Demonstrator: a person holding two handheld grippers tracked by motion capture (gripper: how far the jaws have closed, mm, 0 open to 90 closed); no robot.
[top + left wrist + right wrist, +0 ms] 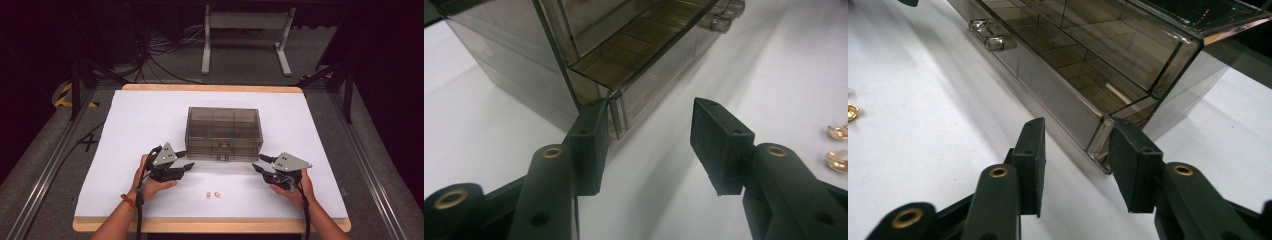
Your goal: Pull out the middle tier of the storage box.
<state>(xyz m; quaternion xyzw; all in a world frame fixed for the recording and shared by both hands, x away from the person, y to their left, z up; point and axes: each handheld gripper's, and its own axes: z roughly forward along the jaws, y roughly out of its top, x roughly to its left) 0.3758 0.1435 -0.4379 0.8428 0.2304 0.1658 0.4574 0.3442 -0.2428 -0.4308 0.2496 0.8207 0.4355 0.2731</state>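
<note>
A smoky clear plastic box (224, 131) with divided compartments stands mid-table, and its bottom drawer (634, 60) sticks out a little toward me. My left gripper (190, 165) is at the drawer's front left corner, open. In the left gripper view (649, 130) one pad (591, 135) touches that corner and the other stands apart over the sheet. My right gripper (256, 167) is at the front right corner, also open. In the right gripper view (1075, 145) the corner post (1098, 142) lies just inside one pad (1130, 160). Two small gold pieces (213, 194) lie near the front edge.
The table is covered by a white sheet (150, 110) with a wooden rim. The drawer's clear handle (990, 35) is at the middle of its front. Cables and a white table frame (245, 35) lie on the floor beyond the far edge.
</note>
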